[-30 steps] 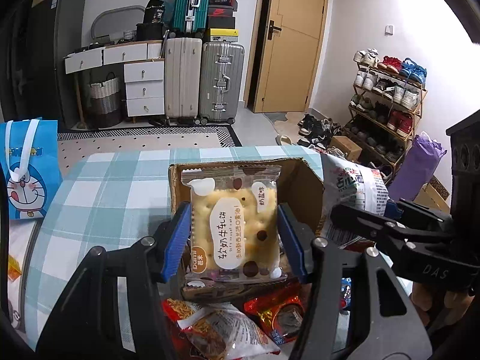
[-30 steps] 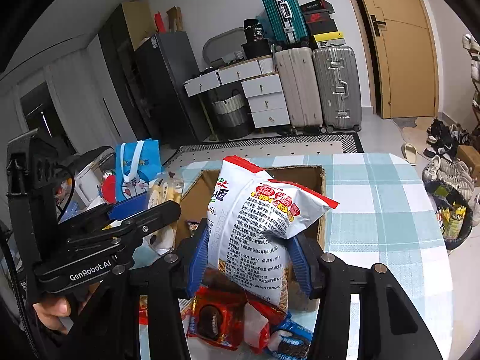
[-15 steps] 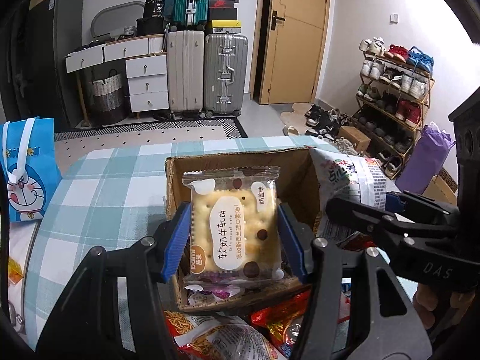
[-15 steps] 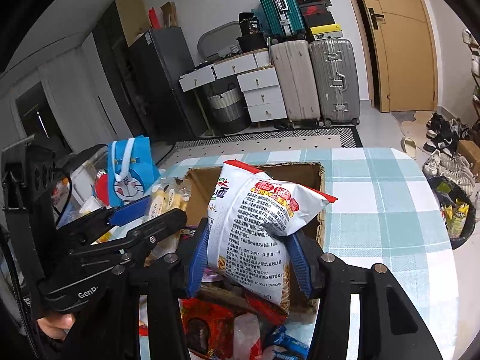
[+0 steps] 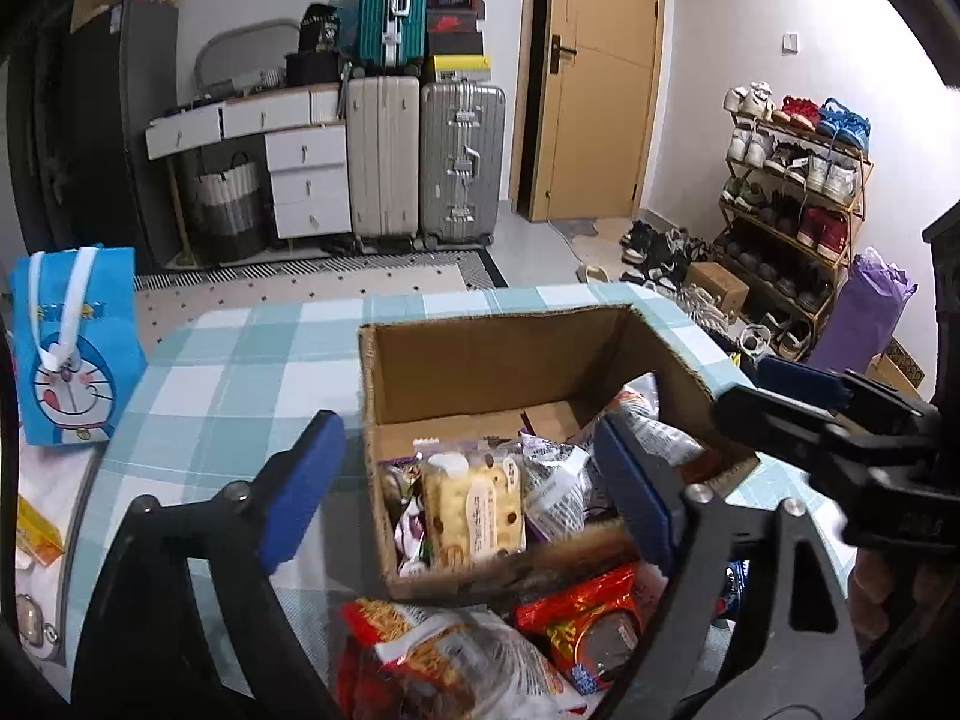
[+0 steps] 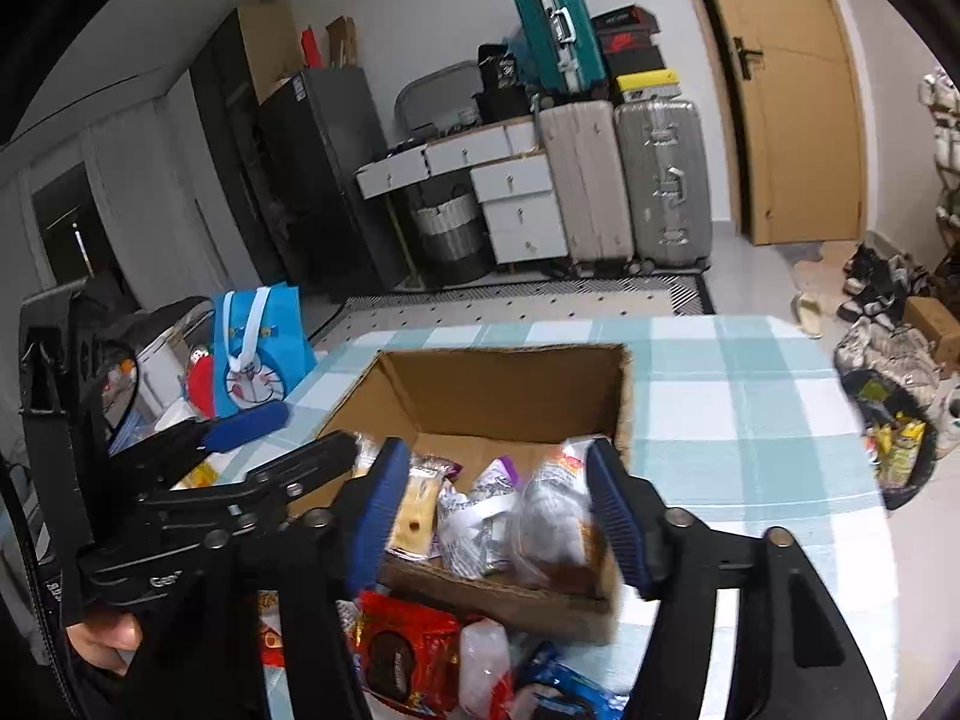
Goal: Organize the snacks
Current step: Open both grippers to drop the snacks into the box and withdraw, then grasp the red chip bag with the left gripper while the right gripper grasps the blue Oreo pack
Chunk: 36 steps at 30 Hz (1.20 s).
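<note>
An open cardboard box (image 5: 498, 360) (image 6: 498, 390) stands on the blue checked table. The yellow cracker pack (image 5: 471, 507) (image 6: 414, 516) lies inside it among other snack packs. The white chip bag (image 6: 555, 516) (image 5: 654, 426), blurred, is at the box's right side. My left gripper (image 5: 468, 480) is open and empty above the box's near edge. My right gripper (image 6: 498, 510) is open above the box. Loose snack packs, red ones (image 5: 591, 624) (image 6: 408, 654), lie in front of the box.
A blue Doraemon bag (image 5: 72, 342) (image 6: 261, 348) stands off the table's left. Suitcases (image 5: 420, 156), white drawers and a door are at the back. A shoe rack (image 5: 792, 204) stands on the right. Each gripper shows in the other's view.
Both grippers opened. The cracker pack left the left gripper and the chip bag left the right gripper; both now lie in the box.
</note>
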Tool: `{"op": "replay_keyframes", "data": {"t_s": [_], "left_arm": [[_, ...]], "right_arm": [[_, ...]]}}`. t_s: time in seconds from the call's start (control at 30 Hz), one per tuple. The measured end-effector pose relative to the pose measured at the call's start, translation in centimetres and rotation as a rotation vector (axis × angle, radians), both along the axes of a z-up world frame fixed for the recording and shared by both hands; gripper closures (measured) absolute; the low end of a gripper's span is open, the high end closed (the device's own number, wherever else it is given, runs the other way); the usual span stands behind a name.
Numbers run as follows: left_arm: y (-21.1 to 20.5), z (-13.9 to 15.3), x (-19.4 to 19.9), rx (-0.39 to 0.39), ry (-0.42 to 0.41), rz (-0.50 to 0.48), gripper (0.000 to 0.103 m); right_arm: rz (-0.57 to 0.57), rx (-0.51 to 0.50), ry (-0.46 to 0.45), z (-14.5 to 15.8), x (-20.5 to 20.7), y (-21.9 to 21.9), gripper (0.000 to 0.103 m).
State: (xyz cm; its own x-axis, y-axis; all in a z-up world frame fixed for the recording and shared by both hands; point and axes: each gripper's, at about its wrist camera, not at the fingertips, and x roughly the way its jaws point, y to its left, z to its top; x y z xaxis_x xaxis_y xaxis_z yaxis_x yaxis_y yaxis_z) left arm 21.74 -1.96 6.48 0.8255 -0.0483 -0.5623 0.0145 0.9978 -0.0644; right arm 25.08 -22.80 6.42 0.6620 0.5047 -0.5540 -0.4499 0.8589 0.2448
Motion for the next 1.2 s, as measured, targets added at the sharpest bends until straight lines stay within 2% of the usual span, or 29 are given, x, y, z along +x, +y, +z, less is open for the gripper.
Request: {"op": "replay_keyframes", "data": {"t_s": [0.03, 0.13, 0.23, 0.33, 0.63, 0.73, 0.87, 1.0, 1.2], "left_arm": [[0.2, 0.2, -0.6, -0.008, -0.003, -0.004, 0.018], [0.9, 0.4, -2.4, -0.027, -0.002, 0.001, 0.000], [1.6, 0.6, -4.3, -0.025, -0.012, 0.013, 0.001], [1.8, 0.3, -6.2, -0.012, -0.011, 0.012, 0.001], [3.7, -2.8, -11.5, 0.011, 0.033, 0.040, 0.001], [3.9, -3.9, -12.3, 0.006, 0.053, 0.030, 0.001], [3.9, -4.9, -12.5, 0.028, 0.078, 0.021, 0.000], [4.2, -5.4, -12.3, -0.030, 0.109, 0.001, 0.001], [3.6, -5.7, -11.7, -0.011, 0.132, -0.012, 0.001]], "right_arm": [[-0.003, 0.005, -0.001, 0.3, -0.4, -0.5, 0.018], [-0.003, 0.042, 0.018, 0.7, -1.3, -1.7, 0.001], [-0.007, 0.047, 0.037, 0.9, -2.5, -2.6, 0.001], [-0.022, 0.006, 0.020, 0.7, -4.2, -2.9, 0.000], [-0.020, -0.046, 0.051, -1.9, -7.8, -3.2, 0.000], [-0.010, -0.008, 0.078, -2.6, -8.7, -3.6, 0.000], [-0.018, -0.052, 0.084, -3.2, -9.0, -3.4, 0.000], [-0.029, -0.080, 0.099, -3.6, -8.4, -3.5, 0.000], [-0.069, -0.110, 0.128, -4.6, -7.1, -4.6, 0.000]]}}
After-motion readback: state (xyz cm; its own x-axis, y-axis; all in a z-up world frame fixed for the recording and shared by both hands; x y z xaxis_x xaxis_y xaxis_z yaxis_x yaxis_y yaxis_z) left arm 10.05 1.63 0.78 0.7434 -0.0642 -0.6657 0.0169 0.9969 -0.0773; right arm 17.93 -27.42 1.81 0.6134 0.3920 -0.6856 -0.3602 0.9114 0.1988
